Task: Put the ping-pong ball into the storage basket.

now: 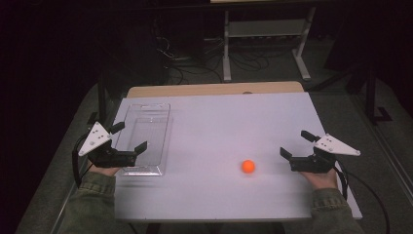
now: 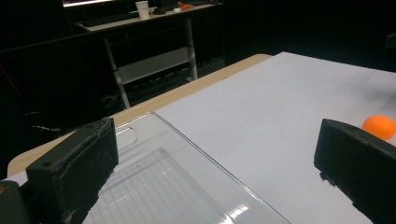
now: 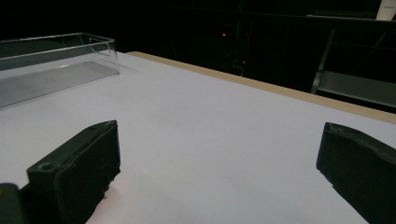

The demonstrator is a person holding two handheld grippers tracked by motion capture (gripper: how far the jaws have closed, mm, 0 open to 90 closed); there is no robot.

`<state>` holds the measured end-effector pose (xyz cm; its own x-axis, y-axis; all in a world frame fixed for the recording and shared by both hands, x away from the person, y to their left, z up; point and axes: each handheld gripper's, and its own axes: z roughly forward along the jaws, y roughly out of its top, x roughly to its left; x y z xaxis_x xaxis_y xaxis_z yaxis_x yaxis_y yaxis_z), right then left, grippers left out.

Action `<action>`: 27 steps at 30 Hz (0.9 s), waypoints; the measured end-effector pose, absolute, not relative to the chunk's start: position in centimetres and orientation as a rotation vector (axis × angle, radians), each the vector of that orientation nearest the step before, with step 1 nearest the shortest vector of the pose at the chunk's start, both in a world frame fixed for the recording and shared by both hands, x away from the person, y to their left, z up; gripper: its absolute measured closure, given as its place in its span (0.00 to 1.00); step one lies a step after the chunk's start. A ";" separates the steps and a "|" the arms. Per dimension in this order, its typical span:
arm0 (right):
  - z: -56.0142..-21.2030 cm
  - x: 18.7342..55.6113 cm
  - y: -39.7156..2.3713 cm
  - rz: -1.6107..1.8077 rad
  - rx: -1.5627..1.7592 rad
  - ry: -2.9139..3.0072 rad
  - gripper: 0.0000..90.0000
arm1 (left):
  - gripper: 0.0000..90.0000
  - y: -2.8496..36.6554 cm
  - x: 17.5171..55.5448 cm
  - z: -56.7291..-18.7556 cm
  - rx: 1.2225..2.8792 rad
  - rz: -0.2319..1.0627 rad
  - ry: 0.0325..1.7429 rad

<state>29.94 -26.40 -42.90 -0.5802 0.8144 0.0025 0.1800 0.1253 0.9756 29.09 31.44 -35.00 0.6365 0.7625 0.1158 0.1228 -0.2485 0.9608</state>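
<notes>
Orange ball lies free on the white table, just to the inner side of the right gripper and a little nearer the person than its jaw tips; nothing touches it. That gripper hovers low with its jaws spread wide and nothing between them. In the right gripper view they point past the ball toward the clear plastic tray at the far left.

The left gripper is likewise spread and empty, poised over the near end of the tray; from its own view the ball peeks out beyond its right-hand jaw, well apart from it.

The step in hand looks to be picking the ball up with the right gripper, probably to place it in the tray. To do it well, the hand should turn inward until the ball sits squarely between the open jaws, then come down so the pads meet it at its widest part. A round, light ball will roll off at a nudge, so neither jaw should touch first; closing should be slow and centred, and gentle enough not to squirt it out.
</notes>
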 end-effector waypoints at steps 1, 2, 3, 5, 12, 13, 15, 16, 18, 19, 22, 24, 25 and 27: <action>-42.9 29.9 -26.4 1.486 0.959 1.855 0.00 | 0.00 31.4 29.2 -34.9 1.748 0.716 0.719; -42.9 29.9 -26.4 1.486 0.959 1.855 0.00 | 0.00 31.3 29.2 -34.8 1.753 0.717 0.716; -42.9 29.9 -26.4 1.486 0.959 1.854 0.00 | 0.00 31.2 29.3 -34.7 1.758 0.717 0.713; -42.9 29.9 -26.4 1.485 0.959 1.857 0.00 | 0.00 31.1 29.4 -34.6 1.764 0.714 0.708; -42.9 30.0 -26.4 1.483 0.961 1.858 0.00 | 0.00 30.4 29.8 -34.0 1.802 0.704 0.683; -42.9 30.0 -26.4 1.483 0.960 1.858 0.00 | 0.00 30.4 29.8 -34.0 1.802 0.704 0.683; -42.9 30.0 -26.4 1.481 0.959 1.859 0.00 | 0.00 29.9 30.0 -33.8 1.819 0.697 0.669; -43.0 30.0 -26.4 1.480 0.959 1.861 0.00 | 0.00 29.8 30.1 -33.7 1.826 0.696 0.663; -43.0 30.0 -26.4 1.479 0.966 1.864 0.00 | 0.00 29.6 30.2 -33.5 1.831 0.695 0.654; -43.0 30.0 -26.4 1.478 0.965 1.866 0.00 | 0.00 29.5 30.2 -33.4 1.834 0.692 0.649; -43.0 30.0 -26.4 1.479 0.965 1.864 0.00 | 0.00 29.2 30.4 -33.2 1.844 0.692 0.637; -43.0 30.0 -26.4 1.478 0.964 1.865 0.00 | 0.00 28.9 30.5 -33.0 1.845 0.689 0.630; -43.0 30.0 -26.4 1.479 0.964 1.866 0.00 | 0.00 28.8 30.5 -32.9 1.849 0.688 0.625; -43.0 30.0 -26.4 1.478 0.962 1.865 0.00 | 0.00 28.5 30.7 -32.8 1.857 0.684 0.616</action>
<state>30.01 -26.39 -43.00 -0.5810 0.8139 0.0018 0.1877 0.1318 0.9733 30.66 28.49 -32.79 0.7077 0.6839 0.1774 0.1051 -0.3502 0.9308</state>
